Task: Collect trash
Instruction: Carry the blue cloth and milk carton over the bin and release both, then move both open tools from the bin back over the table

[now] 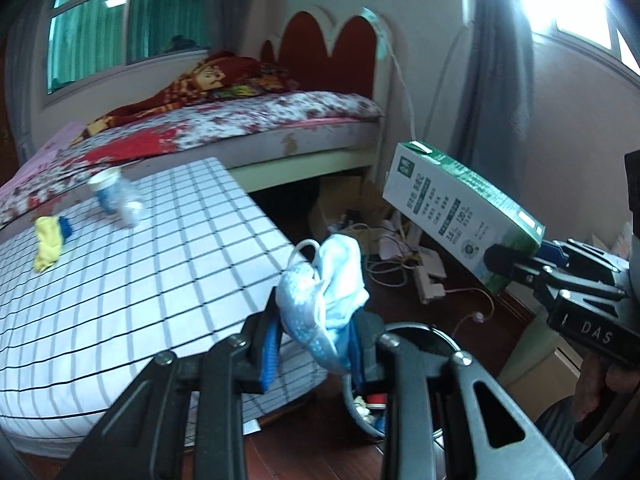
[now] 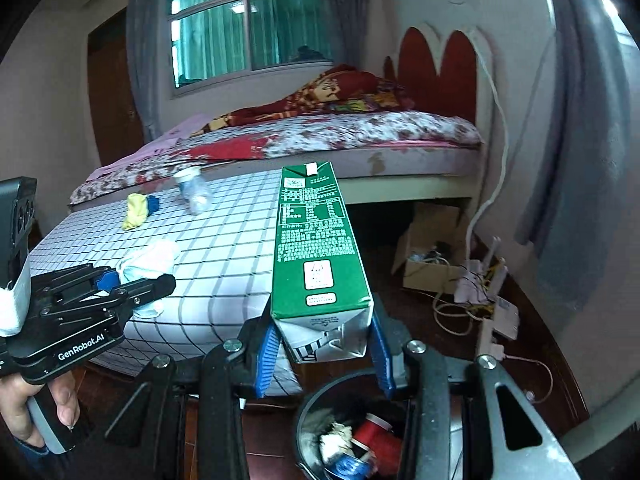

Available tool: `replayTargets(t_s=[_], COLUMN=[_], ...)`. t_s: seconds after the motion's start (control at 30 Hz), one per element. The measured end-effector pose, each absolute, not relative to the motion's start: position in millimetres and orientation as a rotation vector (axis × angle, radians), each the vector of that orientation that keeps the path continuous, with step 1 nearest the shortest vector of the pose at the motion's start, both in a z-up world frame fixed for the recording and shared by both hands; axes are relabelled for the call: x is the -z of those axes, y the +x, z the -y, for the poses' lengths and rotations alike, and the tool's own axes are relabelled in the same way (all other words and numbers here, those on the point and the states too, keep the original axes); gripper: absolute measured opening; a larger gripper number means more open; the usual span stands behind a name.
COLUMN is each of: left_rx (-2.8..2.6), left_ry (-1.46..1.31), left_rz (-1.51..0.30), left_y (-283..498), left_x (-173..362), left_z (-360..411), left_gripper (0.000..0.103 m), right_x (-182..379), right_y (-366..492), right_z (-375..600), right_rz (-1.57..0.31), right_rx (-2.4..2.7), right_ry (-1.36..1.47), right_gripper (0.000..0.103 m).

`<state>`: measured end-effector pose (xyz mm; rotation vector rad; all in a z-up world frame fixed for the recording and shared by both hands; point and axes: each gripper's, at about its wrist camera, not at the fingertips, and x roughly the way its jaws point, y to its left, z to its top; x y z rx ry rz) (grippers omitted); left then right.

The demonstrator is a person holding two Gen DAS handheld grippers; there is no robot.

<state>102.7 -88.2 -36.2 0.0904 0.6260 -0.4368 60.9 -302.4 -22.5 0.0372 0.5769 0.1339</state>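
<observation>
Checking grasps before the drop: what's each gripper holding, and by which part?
Left gripper pinches a crumpled blue face mask at its lower folds. Right gripper clamps the green milk carton at its bottom end.

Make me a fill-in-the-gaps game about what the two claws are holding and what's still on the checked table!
1. The left claw grips a crumpled light-blue face ____.
2. The right claw grips a tall milk carton that is white and ____.
3. The round black bin sits on the ____, below both claws.
4. The crumpled cloth left on the white checked table is blue and ____.

Missing words: mask; green; floor; yellow
</observation>
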Motion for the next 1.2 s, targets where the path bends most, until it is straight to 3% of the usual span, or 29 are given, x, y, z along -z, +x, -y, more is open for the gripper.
replayTargets(t_s=[0.93,0.97,1.0,1.03,1.07,1.1,1.2], left_rx=[0.725,0.741,0.757,0.759,0.735,0.713,0.606], left_ry=[0.185,0.180,0.171,0.165,0.175,0.165,0.170], left_rz=[-0.944,-0.962,-0.977,-0.988,-0.996,-0.999,-1.003], left_y=[111,111,112,113,114,114,115], left_x=[152,157,161,166,170,173,179], left_z=[191,193,194,196,197,195,183], left_gripper=[0.032,0.034,0.046,0.068,0.077,0.085,0.096], right_x=[154,159,164,173,183,187,193], right_y=[53,54,56,60,63,65,65], right_z=[382,384,384,386,392,399,421], right_rz=[-0.895,-0.906,-0.917,-0.948,-0.972,-0.977,-0.991], right_rx=[-0.189,-0.207,-0.220,-0.204,-0.136,-0.099,-0.008], right_ry=[0.014,0.018,0.017,-0.002,-0.024,-0.017,0.060], right_gripper=[0.043,0.044,0.046,0.073,0.092,0.102,0.102])
